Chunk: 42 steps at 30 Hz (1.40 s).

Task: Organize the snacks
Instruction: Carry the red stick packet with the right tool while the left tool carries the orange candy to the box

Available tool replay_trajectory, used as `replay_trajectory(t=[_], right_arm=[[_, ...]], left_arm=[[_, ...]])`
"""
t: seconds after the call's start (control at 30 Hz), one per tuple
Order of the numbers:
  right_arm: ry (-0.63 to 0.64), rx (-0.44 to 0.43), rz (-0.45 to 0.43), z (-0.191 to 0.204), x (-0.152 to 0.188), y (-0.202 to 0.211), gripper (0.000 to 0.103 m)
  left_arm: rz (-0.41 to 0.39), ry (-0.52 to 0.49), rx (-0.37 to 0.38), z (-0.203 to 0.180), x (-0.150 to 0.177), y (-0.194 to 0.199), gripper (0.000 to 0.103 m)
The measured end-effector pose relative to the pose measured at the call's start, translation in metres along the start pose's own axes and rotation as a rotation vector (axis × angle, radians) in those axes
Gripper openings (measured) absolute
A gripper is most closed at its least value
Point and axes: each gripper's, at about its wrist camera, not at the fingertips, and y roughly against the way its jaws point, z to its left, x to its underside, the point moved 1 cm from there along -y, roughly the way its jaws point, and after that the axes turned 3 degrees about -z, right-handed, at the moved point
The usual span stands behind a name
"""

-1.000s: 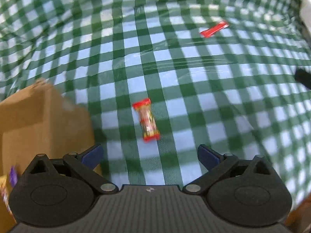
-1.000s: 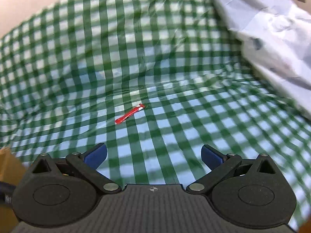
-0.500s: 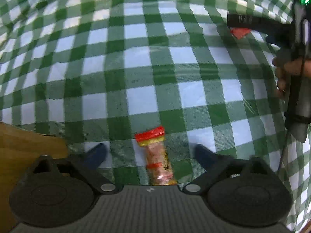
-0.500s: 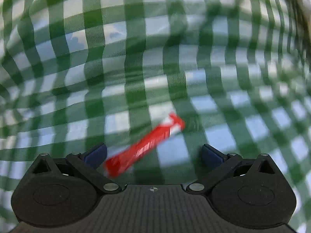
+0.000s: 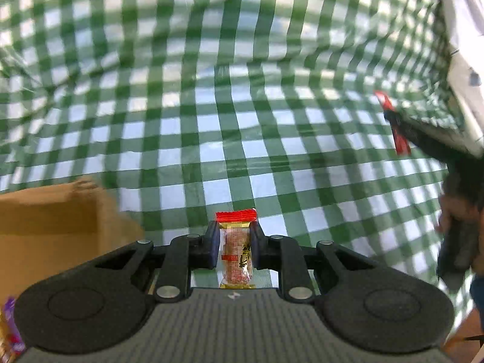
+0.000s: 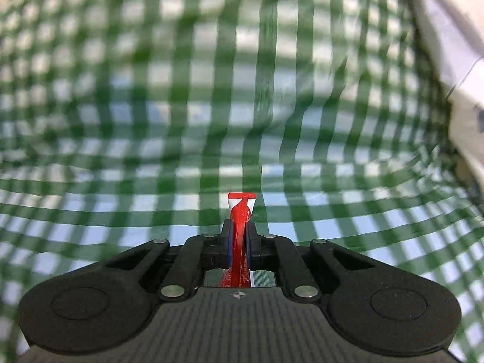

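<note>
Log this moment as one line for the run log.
left gripper: shut on clear snack pack | right gripper: shut on red stick pack | box: nearby

Tablecloth green and white check. Left gripper black, blue pads; snack bar in it has a clear wrapper with red ends, gold trim, reddish filling. Right gripper black; thin stick packet red with white tip. Cardboard box plain brown.

Left claw: black linkage arms, silver pivot screws, ribbed grey body, blue pads; right claw identical.
</note>
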Motion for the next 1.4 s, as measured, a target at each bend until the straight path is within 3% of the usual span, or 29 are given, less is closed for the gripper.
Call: replay_trajectory(t=[0.27,0.43,0.6,0.77,1.0,1.4], right_arm=[[-0.056,-0.115,0.014,0.037,0.035,0.180,0.008],[-0.088,-0.221,0.037,0.110,0.061,0.286,0.008],[-0.062,-0.367,0.064,0.177,0.078,0.366,0.008],[-0.009,-0.479,0.093,0.220,0.092,0.416,0.008],[0.123,-0.540,0.099,0.268,0.109,0.460,0.008],[0.208,-0.519,0.051,0.288,0.117,0.497,0.008]], left_arm=[[-0.053,0.016,-0.024,0.020,0.063,0.118,0.023],[-0.067,0.016,-0.088,0.050,0.117,0.187,0.023],[-0.070,0.053,-0.152,0.090,0.169,0.238,0.023],[-0.087,0.103,-0.197,0.128,0.221,0.282,0.023],[-0.115,0.144,-0.200,0.153,0.268,0.314,0.023],[-0.145,0.177,-0.161,0.161,0.289,0.329,0.023]])
